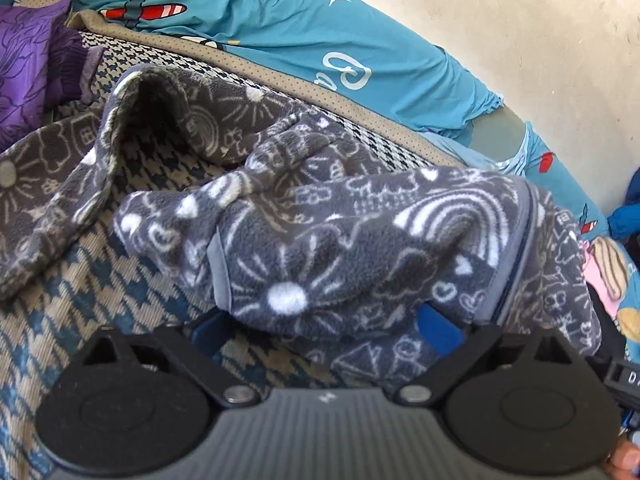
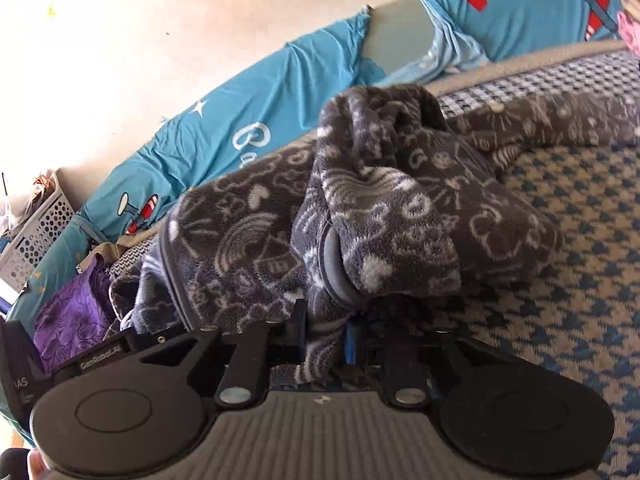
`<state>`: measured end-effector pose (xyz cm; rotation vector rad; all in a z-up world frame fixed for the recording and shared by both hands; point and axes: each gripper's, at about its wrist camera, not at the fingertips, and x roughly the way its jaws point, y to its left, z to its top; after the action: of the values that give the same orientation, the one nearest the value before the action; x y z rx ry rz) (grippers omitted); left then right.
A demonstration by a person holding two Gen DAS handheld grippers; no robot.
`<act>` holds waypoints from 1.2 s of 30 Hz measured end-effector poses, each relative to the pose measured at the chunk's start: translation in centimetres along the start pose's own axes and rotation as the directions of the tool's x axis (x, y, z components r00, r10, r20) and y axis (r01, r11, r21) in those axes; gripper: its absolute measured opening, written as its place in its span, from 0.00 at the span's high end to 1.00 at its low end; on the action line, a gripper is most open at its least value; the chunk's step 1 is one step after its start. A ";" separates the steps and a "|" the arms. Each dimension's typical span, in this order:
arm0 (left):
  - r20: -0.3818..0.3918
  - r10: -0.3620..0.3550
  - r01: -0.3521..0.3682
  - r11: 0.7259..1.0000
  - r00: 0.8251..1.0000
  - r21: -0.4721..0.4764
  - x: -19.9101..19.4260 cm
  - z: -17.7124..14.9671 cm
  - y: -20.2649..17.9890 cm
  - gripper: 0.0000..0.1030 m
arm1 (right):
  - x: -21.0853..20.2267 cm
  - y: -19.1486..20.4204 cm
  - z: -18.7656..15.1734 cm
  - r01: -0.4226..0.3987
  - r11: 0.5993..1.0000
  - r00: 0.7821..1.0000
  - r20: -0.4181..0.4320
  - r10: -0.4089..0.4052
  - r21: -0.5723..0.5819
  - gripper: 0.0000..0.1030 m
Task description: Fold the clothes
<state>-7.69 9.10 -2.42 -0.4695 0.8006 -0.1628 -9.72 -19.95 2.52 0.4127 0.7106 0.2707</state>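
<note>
A grey fleece garment printed with white doodles of rainbows, hearts and suns lies bunched across a blue-and-beige houndstooth woven cover, filling the middle of both views. In the left wrist view, the left gripper sits at bottom centre with its blue-tipped fingers spread wide, the fleece draped over and between them; whether they grip it cannot be told. One sleeve-like length trails to the left edge of that frame, and an open cuff gapes at upper left.

The right wrist view gives what the other does not: the right gripper, at bottom centre, has its fingers drawn narrow, pinching a fold of the same fleece beside a grey bound hem. At far left of this frame stands a white perforated plastic basket, seen from no other angle.

Both cameras catch a turquoise sheet with red-and-white aeroplane prints bunched along a pale wall, and a purple patterned cloth — upper left in the left view, lower left in the right. A fingertip shows at the left view's bottom right corner.
</note>
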 end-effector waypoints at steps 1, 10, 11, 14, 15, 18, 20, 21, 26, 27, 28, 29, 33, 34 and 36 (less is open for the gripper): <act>0.000 -0.012 0.012 1.000 1.000 -0.011 0.0 0.3 0.0 0.20 | -0.1 0.1 0.2 -0.005 1.000 1.000 0.011 0.005 -0.001 0.84; 0.041 -0.037 0.036 0.999 0.998 0.036 0.8 4.2 -1.8 0.31 | 0.3 0.0 3.8 -0.077 0.997 0.995 0.069 0.076 0.012 0.84; 0.041 -0.038 0.037 0.999 0.998 0.039 1.1 4.6 -1.9 0.31 | 0.5 0.0 4.2 -0.083 0.996 0.994 0.071 0.082 0.016 0.84; 0.042 -0.041 0.039 0.998 0.998 0.048 2.0 6.0 -2.2 0.31 | 1.3 -0.5 5.0 -0.097 0.995 0.993 0.075 0.095 0.032 0.84; 0.046 -0.040 0.037 0.998 0.998 0.057 2.2 6.4 -2.3 0.31 | 1.6 -0.4 5.4 -0.098 0.995 0.993 0.077 0.095 0.034 0.84; 0.057 -0.039 0.034 0.997 0.998 0.074 3.2 7.3 -2.5 0.31 | 2.5 -0.4 6.7 -0.103 0.994 0.992 0.083 0.100 0.037 0.84; 0.060 -0.039 0.034 0.997 0.997 0.072 3.8 8.2 -2.7 0.29 | 3.3 -0.6 7.7 -0.107 0.993 0.991 0.089 0.102 0.046 0.84; 0.061 -0.038 0.034 0.997 0.997 0.072 4.2 8.6 -2.7 0.29 | 3.8 -0.7 8.1 -0.107 0.993 0.991 0.091 0.102 0.053 0.84; 0.062 -0.027 0.022 0.996 0.998 0.084 6.1 10.2 -2.9 0.26 | 6.4 -1.1 9.8 -0.075 0.996 0.993 0.097 0.070 0.048 0.84; 0.061 -0.026 0.021 0.996 0.998 0.086 6.5 10.4 -2.9 0.24 | 7.0 -1.2 10.0 -0.068 0.997 0.993 0.095 0.063 0.045 0.84; 0.061 -0.026 0.020 0.996 0.998 0.089 6.8 10.7 -3.0 0.23 | 7.6 -1.3 10.2 -0.061 0.997 0.994 0.094 0.057 0.042 0.84; 0.061 -0.023 0.017 0.995 0.998 0.094 7.2 11.0 -3.1 0.22 | 8.2 -1.4 10.4 -0.054 0.998 0.994 0.092 0.051 0.039 0.84; 0.065 -0.012 0.004 0.992 0.998 0.129 8.3 11.8 -3.8 0.19 | 10.3 -2.3 11.1 -0.039 0.998 0.996 0.077 0.035 0.057 0.84; 0.067 -0.010 0.000 0.990 0.998 0.142 8.5 12.0 -4.0 0.17 | 10.7 -2.6 11.2 -0.035 0.997 0.997 0.069 0.030 0.075 0.84; 0.068 -0.004 -0.008 0.986 0.998 0.166 8.9 12.3 -4.5 0.15 | 11.5 -3.3 11.3 -0.023 0.994 0.999 0.050 0.018 0.110 0.86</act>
<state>7.55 6.55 1.25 -0.3153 0.7141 -0.2086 6.64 -21.65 2.16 0.5303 0.6753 0.2409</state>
